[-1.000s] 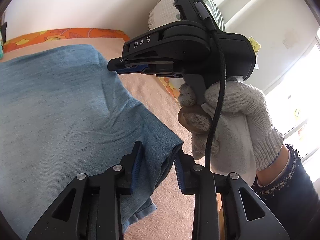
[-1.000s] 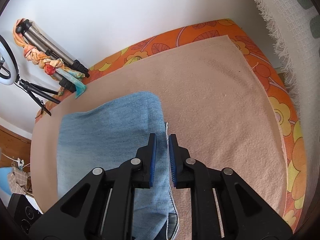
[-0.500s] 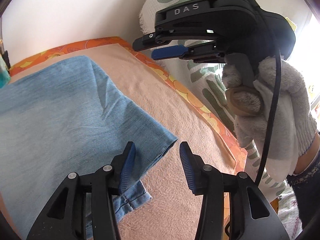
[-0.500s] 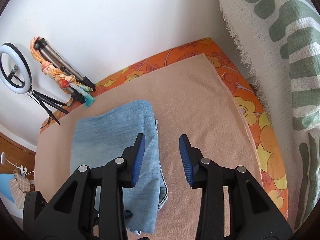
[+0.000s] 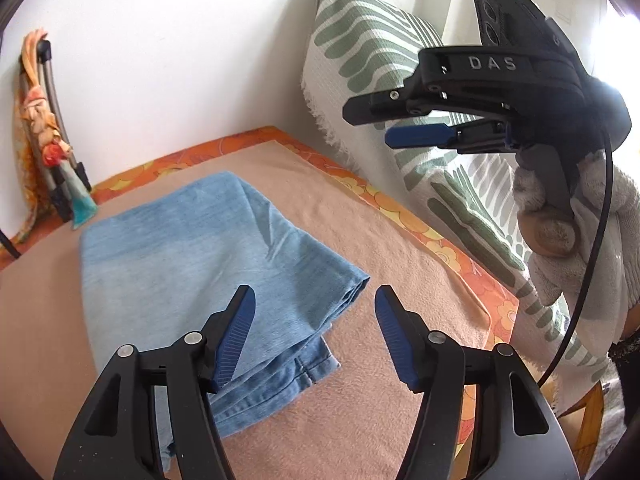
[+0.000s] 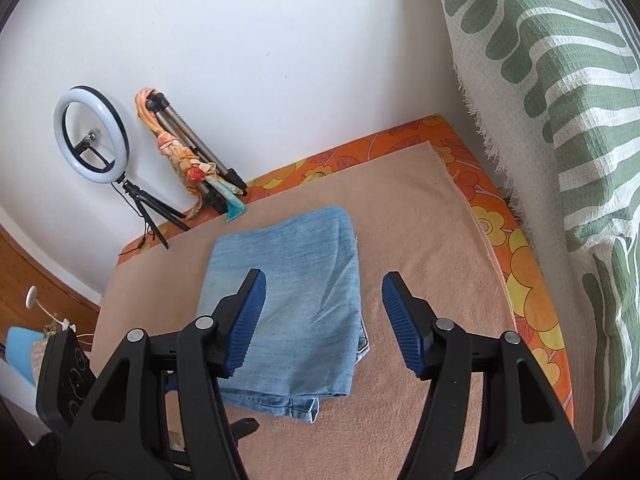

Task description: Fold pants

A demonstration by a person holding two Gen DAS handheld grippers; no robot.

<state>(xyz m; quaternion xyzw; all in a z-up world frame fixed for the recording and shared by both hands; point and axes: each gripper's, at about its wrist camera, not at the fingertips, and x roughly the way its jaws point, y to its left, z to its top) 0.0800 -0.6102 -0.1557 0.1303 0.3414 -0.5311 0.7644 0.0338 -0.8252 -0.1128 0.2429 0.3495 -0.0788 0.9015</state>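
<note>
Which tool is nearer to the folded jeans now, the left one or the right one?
Left. The left tool hovers just above the near corner of the folded jeans, jaws opening, nothing between them. The right tool hangs higher, off to the side over the striped cushion, also opening.

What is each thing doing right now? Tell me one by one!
jeans: folded into a flat stack, lying on the blanket.
left hand-held gripper: jaws opening, nothing between them.
right hand-held gripper: jaws opening, nothing between them.
ring light: lit, standing on its tripod.
</note>
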